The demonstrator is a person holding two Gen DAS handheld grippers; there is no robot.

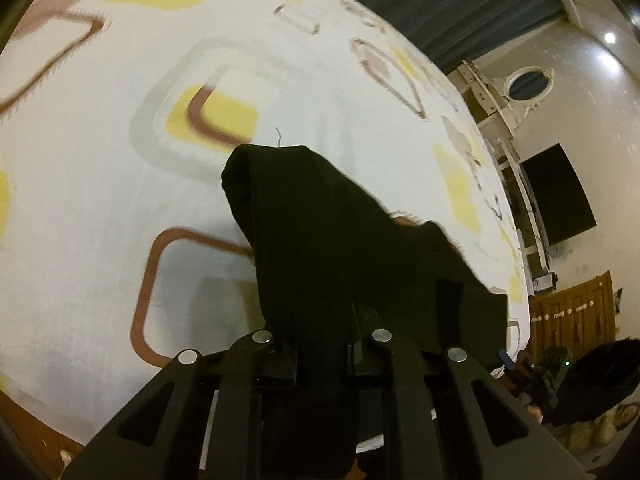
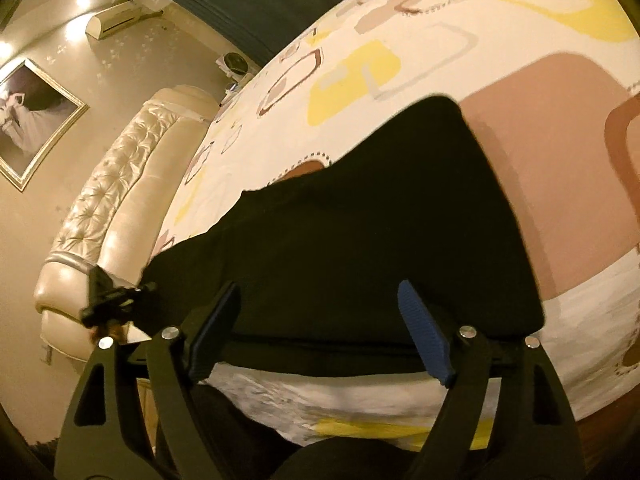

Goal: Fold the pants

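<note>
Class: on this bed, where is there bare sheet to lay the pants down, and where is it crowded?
Bare patterned sheet lies left of and beyond the black pants held by the left gripper. Crowded: the near edge, where the pants spread before the open right gripper.

The pants (image 2: pixel 360 240) lie on the bed (image 2: pixel 500 60), headboard (image 2: pixel 120 200) at nine o'clock, left gripper (image 2: pixel 116 296) at their eight o'clock end.

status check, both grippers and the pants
Left gripper shut on black fabric pants. Right gripper open over them. Pants on patterned bedsheet. Nothing obstructing.
</note>
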